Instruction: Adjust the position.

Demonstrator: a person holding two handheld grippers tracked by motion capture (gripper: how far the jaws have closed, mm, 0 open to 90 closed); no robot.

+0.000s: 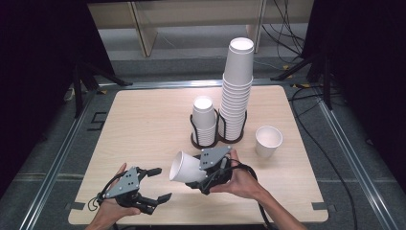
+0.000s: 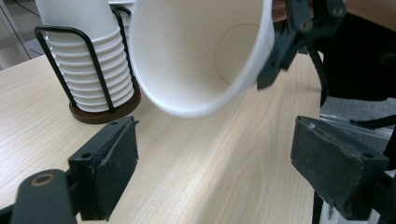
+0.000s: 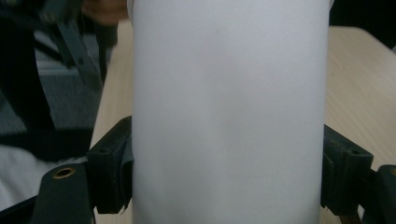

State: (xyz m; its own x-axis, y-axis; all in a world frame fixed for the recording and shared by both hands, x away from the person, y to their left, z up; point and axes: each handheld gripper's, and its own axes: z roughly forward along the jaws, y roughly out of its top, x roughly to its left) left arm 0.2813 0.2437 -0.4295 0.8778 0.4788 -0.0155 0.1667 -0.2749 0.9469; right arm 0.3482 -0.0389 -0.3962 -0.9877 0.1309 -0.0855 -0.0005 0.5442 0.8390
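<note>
A white paper cup [image 1: 186, 167] lies on its side in the air, its mouth turned toward my left gripper [image 1: 162, 183]. My right gripper [image 1: 197, 171] is shut on the cup's body. In the right gripper view both pads press the cup [image 3: 229, 116] from the sides, with my right gripper [image 3: 229, 186] below it. My left gripper [image 2: 217, 158] is open and holds nothing. Just beyond its jaws, the cup's open mouth [image 2: 196, 56] faces the left gripper view's camera. My left gripper rests low near the table's front edge, left of the cup.
A black wire holder [image 1: 206, 143] at mid-table carries a short stack of cups [image 1: 204, 120] and a tall stack [image 1: 237, 91]. One loose cup [image 1: 268, 141] stands upright to its right. The wooden table [image 1: 143, 120] has bare room on its left half.
</note>
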